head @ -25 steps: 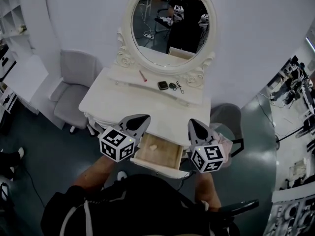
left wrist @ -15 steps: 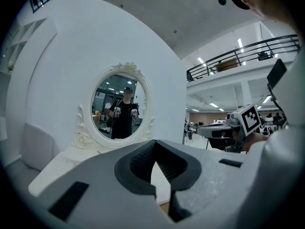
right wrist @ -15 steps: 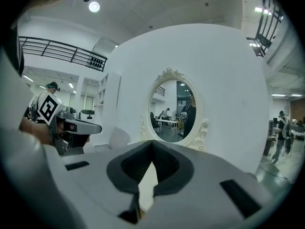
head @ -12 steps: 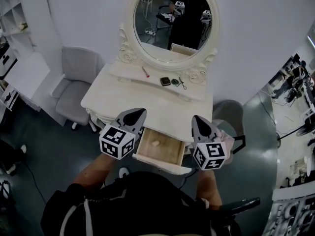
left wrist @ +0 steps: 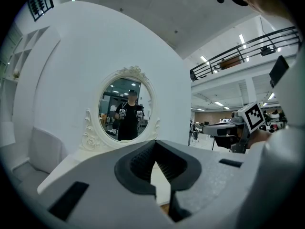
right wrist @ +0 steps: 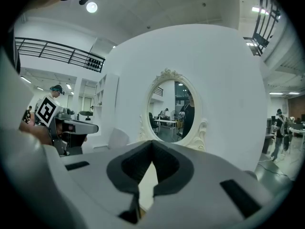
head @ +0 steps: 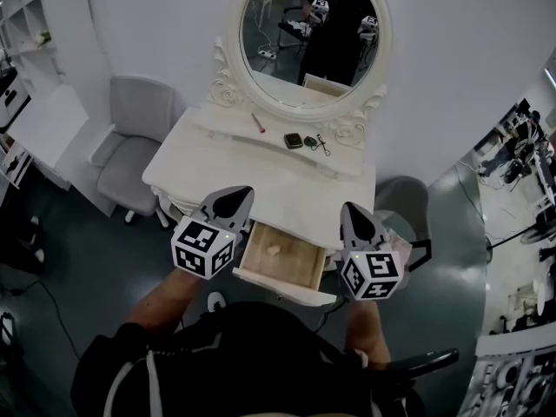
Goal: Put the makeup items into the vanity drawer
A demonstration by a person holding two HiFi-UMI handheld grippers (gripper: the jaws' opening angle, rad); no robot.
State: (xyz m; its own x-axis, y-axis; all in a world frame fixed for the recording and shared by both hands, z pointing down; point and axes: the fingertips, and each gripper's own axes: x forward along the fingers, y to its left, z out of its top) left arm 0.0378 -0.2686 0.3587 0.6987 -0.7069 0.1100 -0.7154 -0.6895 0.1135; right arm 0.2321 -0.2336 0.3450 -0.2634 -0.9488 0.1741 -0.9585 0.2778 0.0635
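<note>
"Makeup items [head: 295,142], where do they lie?"

"On the raised shelf [head: 228,134] at the far side of the vanity [head: 252,181], under the oval mirror [head: 314,37]. A red stick [head: 257,123] is farthest left. A dark compact [head: 293,140] sits to its right, and a small dark looped piece [head: 318,147] lies just beside the compact, farther right."

"And the drawer?"

"The drawer [head: 300,269] stands pulled out at the near edge of the vanity, between the two grippers. One small pale item [head: 273,251] lies on its floor, left of the middle. I cannot tell what it is."

"The grippers?"

"The left gripper [head: 233,200] hangs over the near left of the tabletop, just left of the drawer. The right gripper [head: 353,214] is at the drawer's right. Both point toward the mirror. The left gripper view shows its jaws pressed together with nothing between them, and the right gripper view shows the same. Both are well apart from the shelf items."

"Anything else?"

"A grey chair [head: 122,150] stands left of the vanity, and the mirror reflects the person holding both grippers."
</note>
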